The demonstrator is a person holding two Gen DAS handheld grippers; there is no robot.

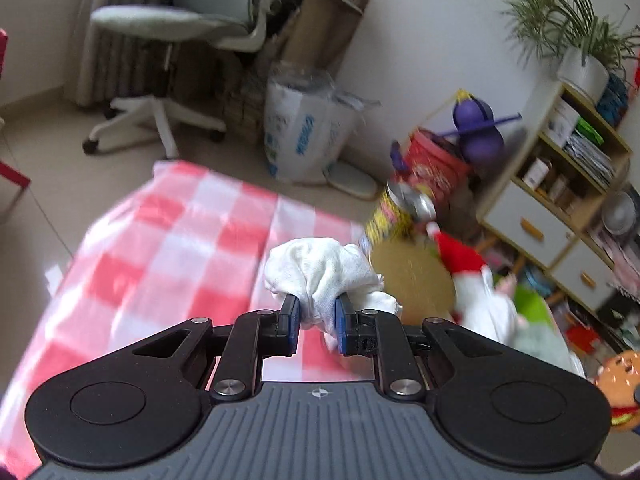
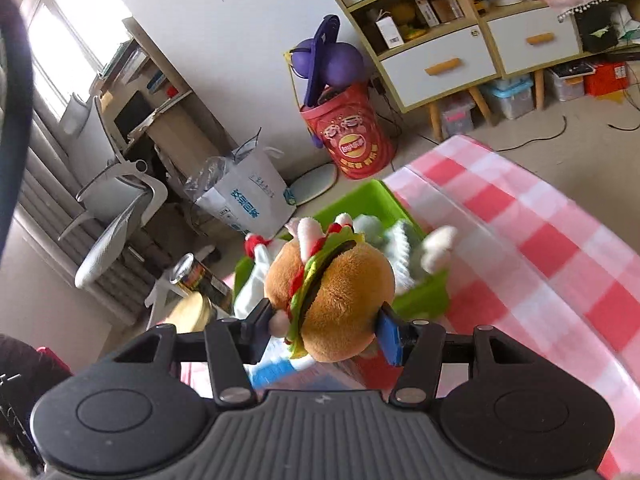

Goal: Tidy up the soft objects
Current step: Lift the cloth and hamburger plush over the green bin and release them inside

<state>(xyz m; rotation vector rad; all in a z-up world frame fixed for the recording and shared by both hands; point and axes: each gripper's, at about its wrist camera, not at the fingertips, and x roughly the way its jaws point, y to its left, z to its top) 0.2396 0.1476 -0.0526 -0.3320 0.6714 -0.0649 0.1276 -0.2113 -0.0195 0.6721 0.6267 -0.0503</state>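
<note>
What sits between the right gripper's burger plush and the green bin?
Nothing separate, right wrist view: the burger plush overlaps the green bin, where other soft toys lie.

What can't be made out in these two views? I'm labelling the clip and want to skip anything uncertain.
- Left wrist view: the table's far right corner is motion-blurred; the red and white plush toy shows no clear shape.
- Left wrist view: the plush hamburger toy is cut off by the right edge.
- Right wrist view: the green plastic bin has its contents hidden behind the hamburger.
- Left wrist view: the crumpled white cloth has its lower part hidden by the fingers.
</note>
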